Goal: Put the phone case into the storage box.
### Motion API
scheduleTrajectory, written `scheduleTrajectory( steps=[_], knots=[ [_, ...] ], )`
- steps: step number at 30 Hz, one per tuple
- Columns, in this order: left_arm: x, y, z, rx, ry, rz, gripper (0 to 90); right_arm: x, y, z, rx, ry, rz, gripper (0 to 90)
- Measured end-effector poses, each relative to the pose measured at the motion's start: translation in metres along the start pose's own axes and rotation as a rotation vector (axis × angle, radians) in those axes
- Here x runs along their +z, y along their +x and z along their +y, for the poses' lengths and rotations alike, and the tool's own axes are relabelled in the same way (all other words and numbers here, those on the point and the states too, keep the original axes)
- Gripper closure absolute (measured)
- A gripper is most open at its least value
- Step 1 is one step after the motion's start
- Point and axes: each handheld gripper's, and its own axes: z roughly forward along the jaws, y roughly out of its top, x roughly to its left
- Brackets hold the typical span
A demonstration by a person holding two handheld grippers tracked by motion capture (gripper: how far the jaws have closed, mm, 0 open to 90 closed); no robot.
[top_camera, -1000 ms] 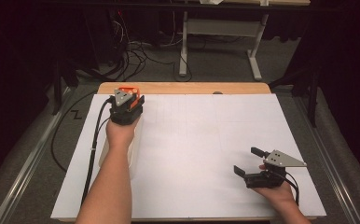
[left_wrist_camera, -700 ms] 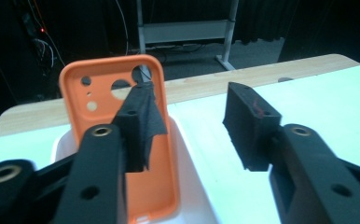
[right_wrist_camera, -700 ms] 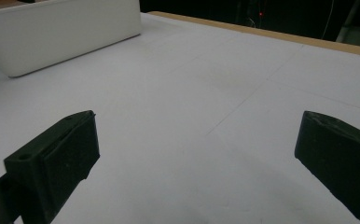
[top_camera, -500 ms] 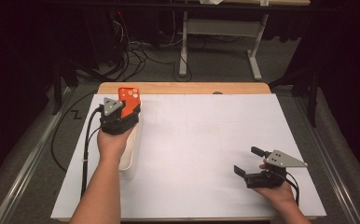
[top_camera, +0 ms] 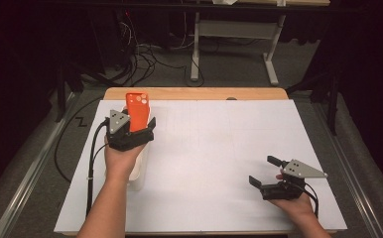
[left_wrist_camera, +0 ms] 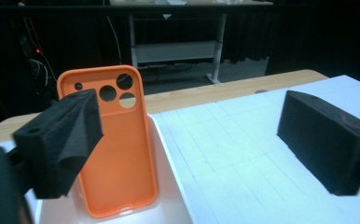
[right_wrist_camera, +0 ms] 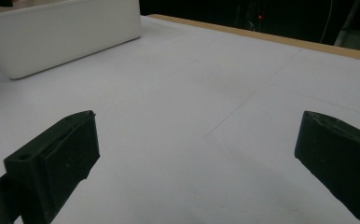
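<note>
Left gripper (top_camera: 130, 130) raised behind upright orange phone case (top_camera: 137, 110), fingers wide, empty; right gripper (top_camera: 271, 171) low, fingers wide, empty.

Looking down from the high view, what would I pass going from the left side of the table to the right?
Black cable → left gripper, with the orange phone case standing at it and the white tray under the hand → bare white table → right gripper, jaws apart.

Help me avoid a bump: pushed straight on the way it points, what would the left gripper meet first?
Probably the orange phone case, standing upright in the white tray just ahead of the open left gripper, toward its left jaw; depth is uncertain.
</note>
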Motion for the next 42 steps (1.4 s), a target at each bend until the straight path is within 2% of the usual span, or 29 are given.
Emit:
scheduleTrajectory(
  steps=[3, 7, 14, 23, 28, 34, 37, 42],
  knots=[
    [-0.004, 0.000, 0.001, -0.005, -0.005, 0.000, 1.3, 0.000, 0.000, 0.000, -0.001, 0.000, 0.000, 0.1],
    [-0.013, -0.003, 0.000, 0.000, -0.039, 0.016, 0.0, 0.000, 0.000, 0.000, -0.003, 0.000, 0.001, 0.1],
    [-0.031, -0.009, -0.007, 0.008, -0.066, -0.007, 0.0, 0.000, 0.001, 0.000, -0.005, 0.000, 0.000, 0.1],
    [-0.052, -0.018, -0.009, 0.030, -0.079, -0.008, 0.0, 0.001, 0.002, 0.001, -0.007, 0.001, -0.001, 0.1],
    [-0.063, -0.024, -0.017, 0.034, -0.068, -0.015, 0.0, 0.001, 0.002, 0.001, -0.009, 0.000, 0.000, 0.1],
    [-0.082, -0.031, -0.028, 0.034, -0.078, -0.028, 0.0, -0.001, 0.003, 0.001, -0.008, -0.001, -0.006, 0.1],
    [-0.089, -0.034, -0.033, 0.056, -0.080, -0.031, 0.0, -0.001, 0.004, 0.002, -0.008, -0.007, -0.008, 0.1],
    [-0.097, -0.034, -0.043, 0.060, -0.093, -0.032, 0.0, -0.001, 0.004, 0.002, -0.007, -0.011, -0.009, 0.1]
  ],
)
